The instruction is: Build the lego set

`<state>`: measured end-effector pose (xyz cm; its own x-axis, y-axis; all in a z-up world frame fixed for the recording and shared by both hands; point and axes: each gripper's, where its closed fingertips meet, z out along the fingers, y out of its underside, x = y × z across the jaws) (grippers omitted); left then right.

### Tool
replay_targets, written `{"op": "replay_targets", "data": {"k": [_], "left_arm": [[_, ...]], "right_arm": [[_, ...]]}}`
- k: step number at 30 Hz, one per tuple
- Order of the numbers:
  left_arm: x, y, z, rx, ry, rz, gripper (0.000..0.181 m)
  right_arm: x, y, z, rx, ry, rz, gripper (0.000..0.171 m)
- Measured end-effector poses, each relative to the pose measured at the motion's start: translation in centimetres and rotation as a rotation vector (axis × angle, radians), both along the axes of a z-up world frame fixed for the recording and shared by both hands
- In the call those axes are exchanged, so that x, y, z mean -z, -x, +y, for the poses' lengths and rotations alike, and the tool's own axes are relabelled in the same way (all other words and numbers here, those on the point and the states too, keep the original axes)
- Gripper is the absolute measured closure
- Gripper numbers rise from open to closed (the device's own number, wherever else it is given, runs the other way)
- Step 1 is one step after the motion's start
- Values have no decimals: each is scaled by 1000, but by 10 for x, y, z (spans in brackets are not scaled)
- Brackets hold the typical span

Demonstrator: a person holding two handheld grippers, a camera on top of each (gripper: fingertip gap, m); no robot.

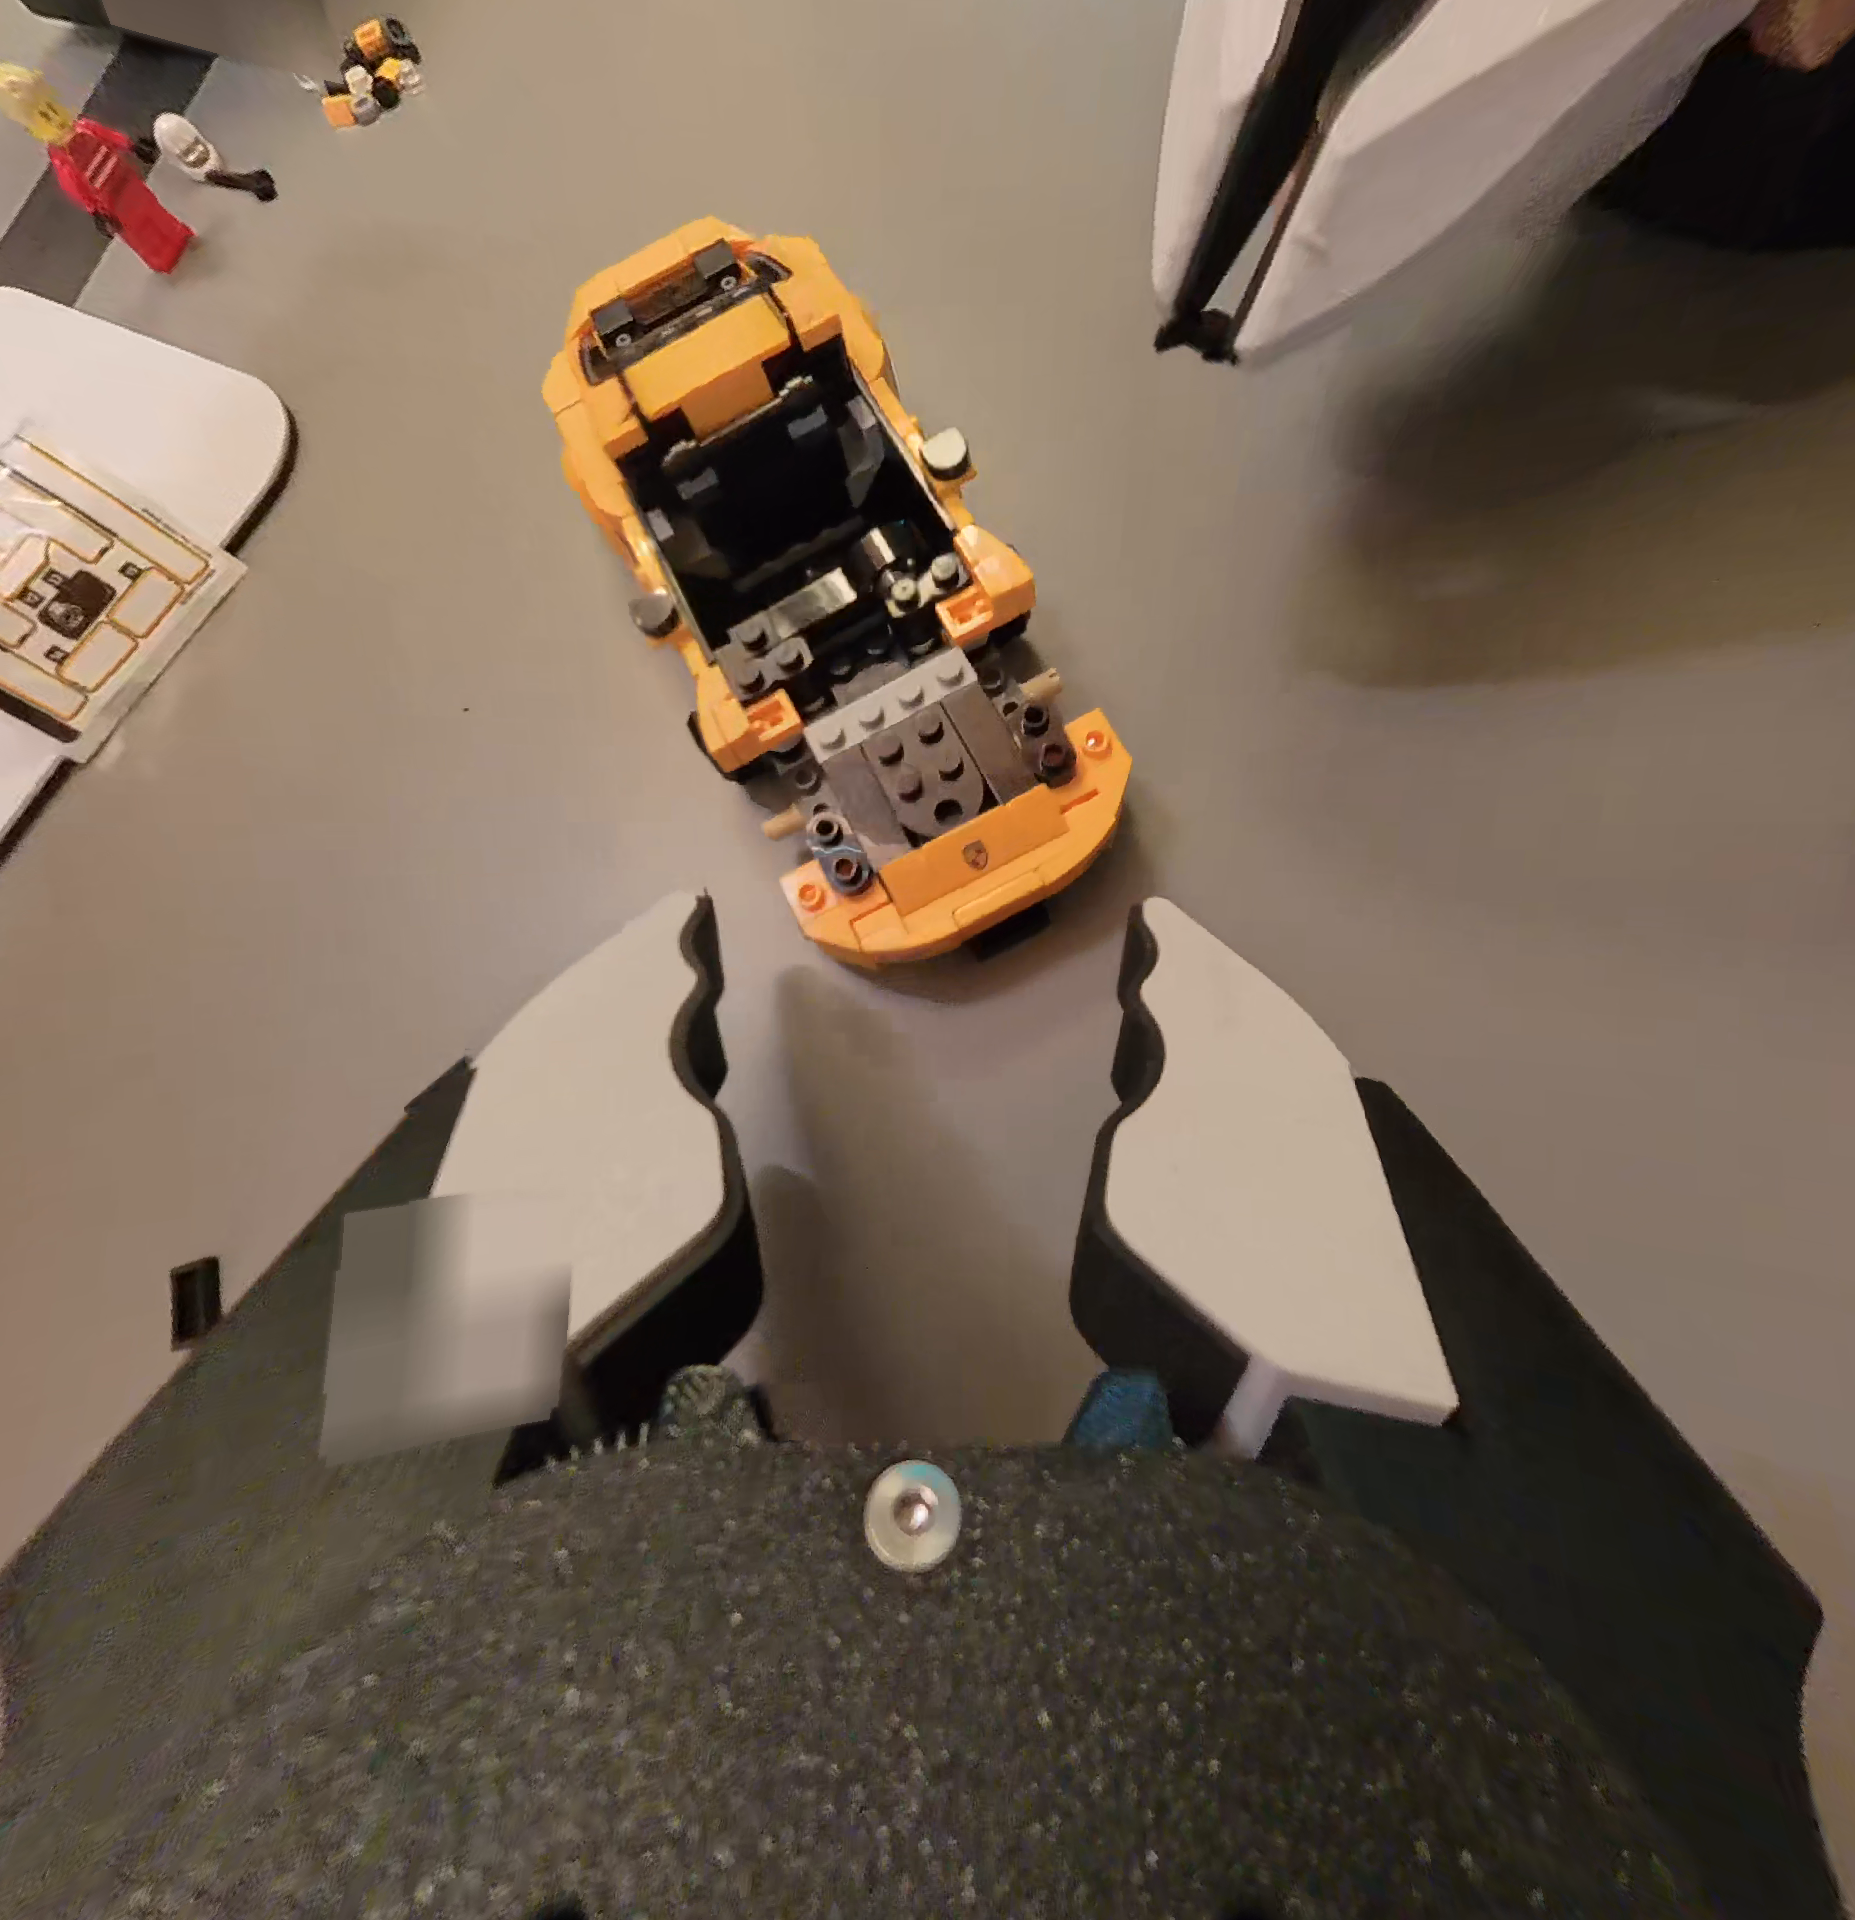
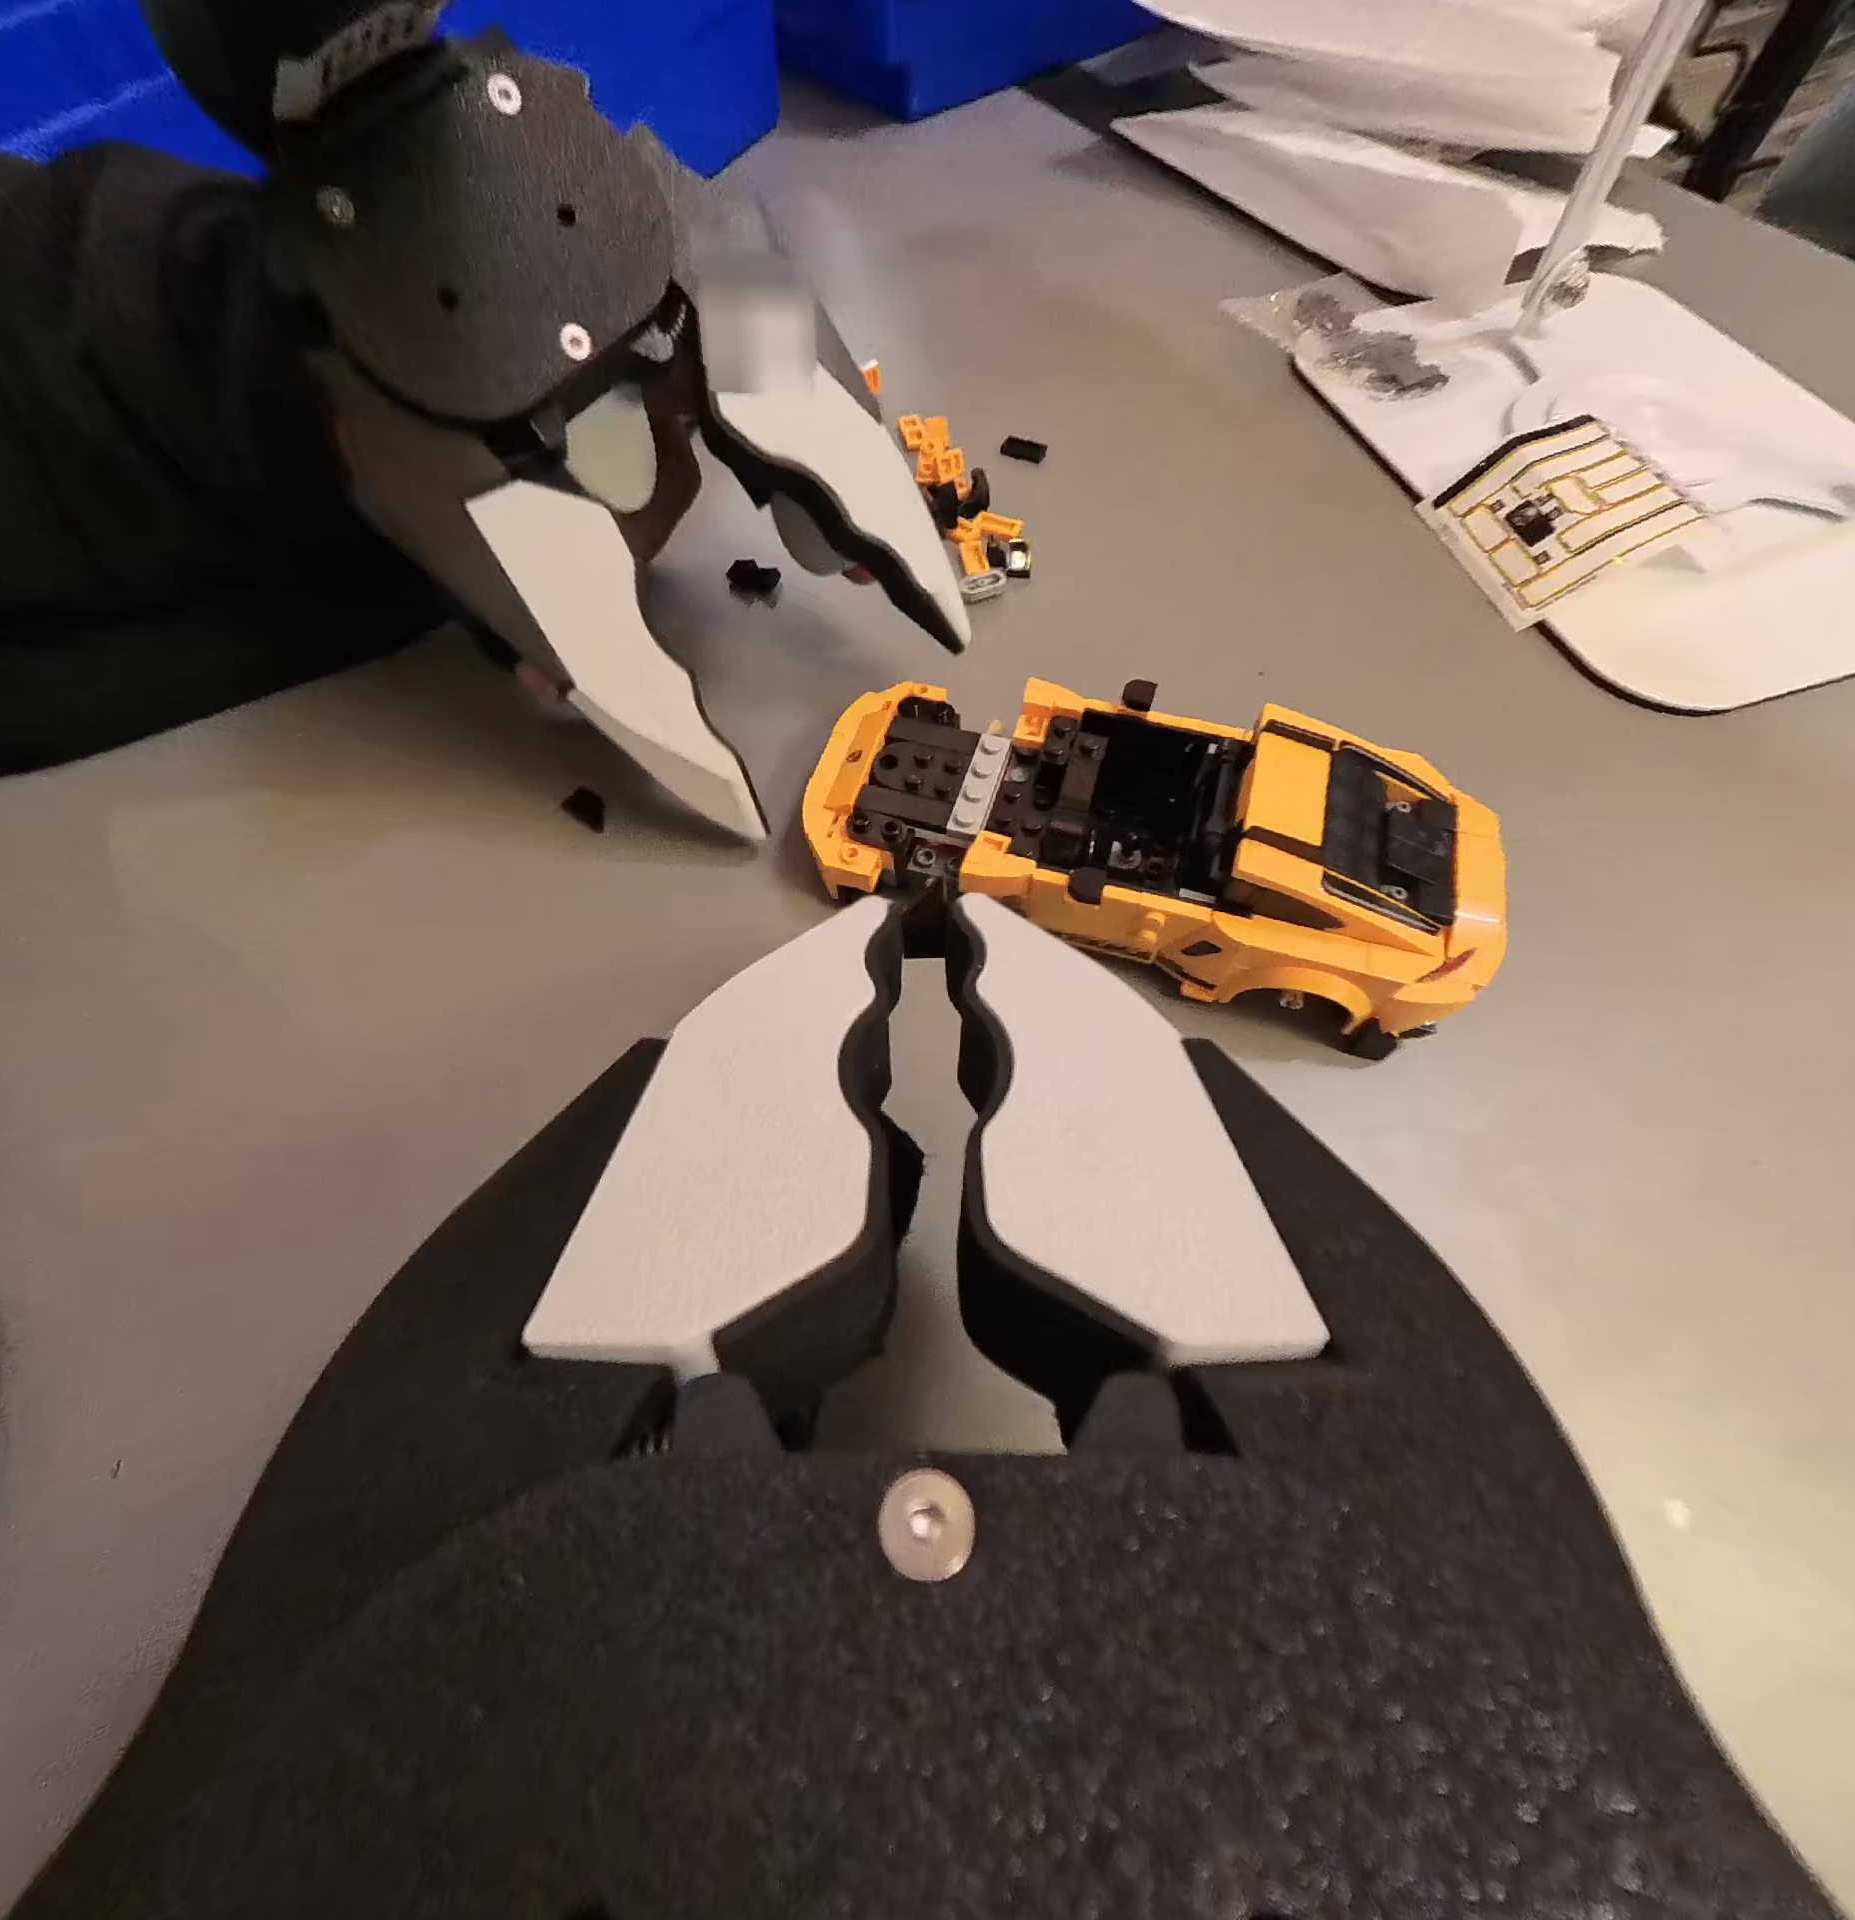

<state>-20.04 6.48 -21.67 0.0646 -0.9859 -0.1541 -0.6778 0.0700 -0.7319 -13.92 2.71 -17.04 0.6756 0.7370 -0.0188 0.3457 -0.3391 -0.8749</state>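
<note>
Your left gripper (image 1: 918,925) gapes empty at the nose of the orange car (image 1: 788,582), mid-table, ready to brace it. Your right gripper (image 2: 923,914) pinches a small dark piece (image 2: 925,925) by the car's front flank, seemingly to fit it.

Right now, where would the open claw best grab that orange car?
Probably across the orange car's solid flanks at the doors, descending from above. The left claw is open by its nose; the studded hood area and open cabin look unfinished and fragile.
</note>
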Motion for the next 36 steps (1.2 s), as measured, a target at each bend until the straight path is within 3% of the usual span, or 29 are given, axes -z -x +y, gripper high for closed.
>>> {"op": "replay_targets", "data": {"k": [5,10,15,20,30,36], "left_arm": [[4,-11,2,-57,-34,42,105],[4,-15,-3,-34,-81,53,124],[3,-15,-3,-45,-45,40,124],[-5,-17,-8,-85,162,-50,126],[-19,-29,-32,-223,765,-249,126],[-21,-30,-37,-226,831,-267,126]], "right_arm": [[-8,-5,-1,16,-16,46,164],[-12,-7,-3,19,-8,89,164],[-10,-7,-4,21,14,96,164],[-7,-2,-5,21,4,66,164],[-7,16,-4,34,35,69,164],[-8,22,-3,3,13,62,164]]}}
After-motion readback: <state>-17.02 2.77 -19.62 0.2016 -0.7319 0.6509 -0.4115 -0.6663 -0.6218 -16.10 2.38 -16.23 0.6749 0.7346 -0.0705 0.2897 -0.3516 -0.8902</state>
